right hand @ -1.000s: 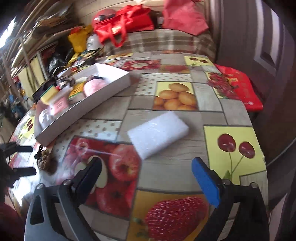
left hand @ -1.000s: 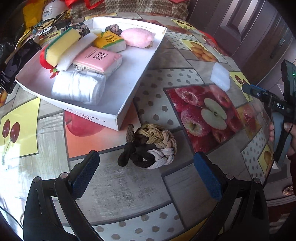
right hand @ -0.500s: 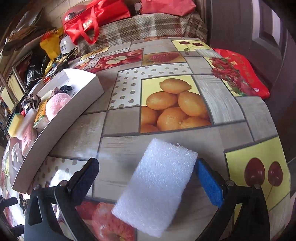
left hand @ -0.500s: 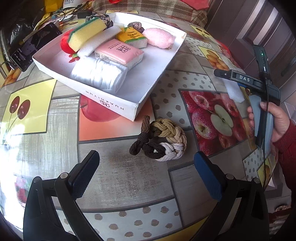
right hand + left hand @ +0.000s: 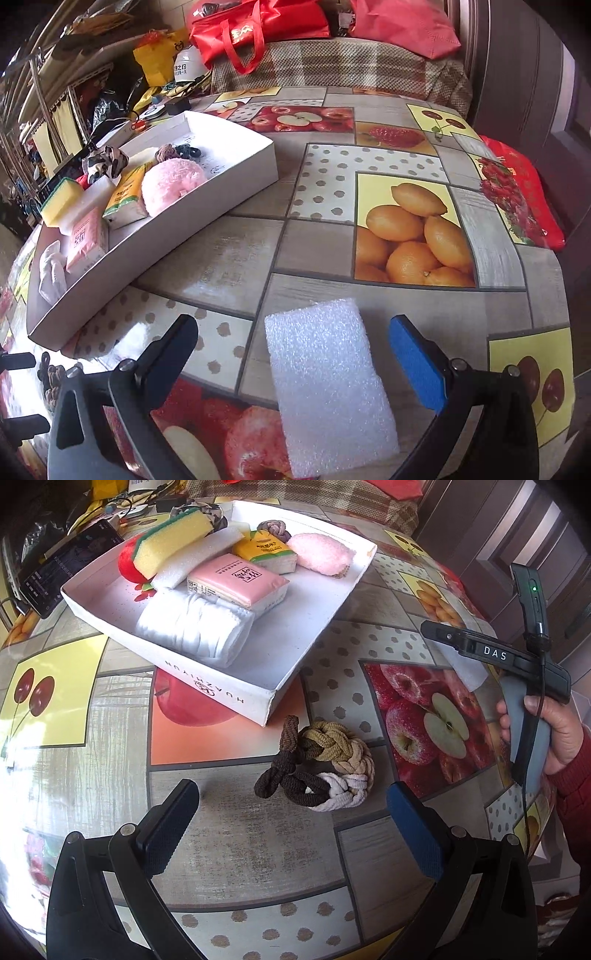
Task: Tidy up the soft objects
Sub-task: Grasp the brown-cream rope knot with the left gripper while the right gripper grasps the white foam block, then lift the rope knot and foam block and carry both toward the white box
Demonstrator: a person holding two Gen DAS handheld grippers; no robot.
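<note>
A braided brown, tan and white rope knot [image 5: 317,766] lies on the fruit-print tablecloth, just beyond my open left gripper [image 5: 291,808]. A white foam block [image 5: 328,384] lies flat between the open jaws of my right gripper [image 5: 293,343], untouched by either pad. The white tray [image 5: 221,698] holds a yellow sponge [image 5: 171,541], a pink tissue pack [image 5: 240,579], a folded white cloth [image 5: 195,627], a pink puff [image 5: 319,554] and a yellow pack [image 5: 266,550]. The tray also shows in the right wrist view [image 5: 207,221].
A phone [image 5: 59,579] lies beside the tray's far left side. Red bags [image 5: 258,26] and a plaid cushion [image 5: 332,66] sit behind the table. The table edge [image 5: 554,258] drops off on the right, with a red bag [image 5: 517,199] there. The right hand-held gripper [image 5: 524,672] is visible at right.
My right gripper has moved forward over the foam block, which now lies between its jaws. My left gripper has drawn a little closer to the rope knot. Both stayed open.
</note>
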